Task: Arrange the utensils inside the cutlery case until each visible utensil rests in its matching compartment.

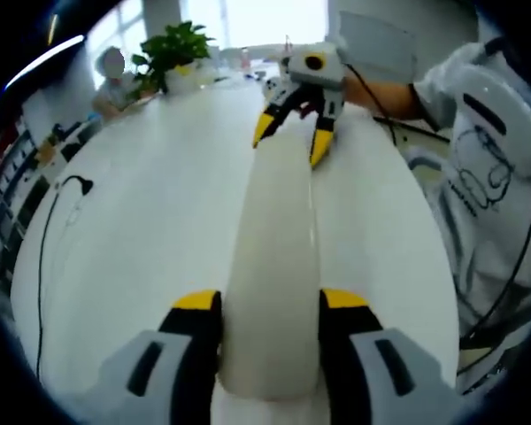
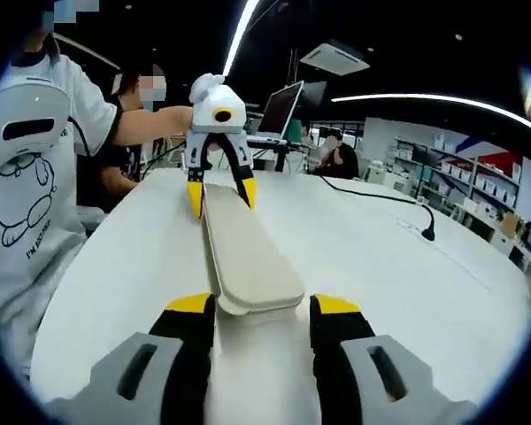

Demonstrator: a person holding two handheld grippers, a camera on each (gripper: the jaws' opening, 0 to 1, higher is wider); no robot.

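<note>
Flanking cutlery case point(image 1: 273, 266) ends, both grippers' jaws

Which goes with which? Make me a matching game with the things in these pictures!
Things:
1. cutlery case
2. potted plant
3. black cable
4. laptop

Clues:
A. green, at the far end of the table
B. open, beyond the table's far edge
C. cream, held between the left tool and the right tool
D. lies loose on the tabletop

Pairs: 1-C, 2-A, 3-D, 4-B
</note>
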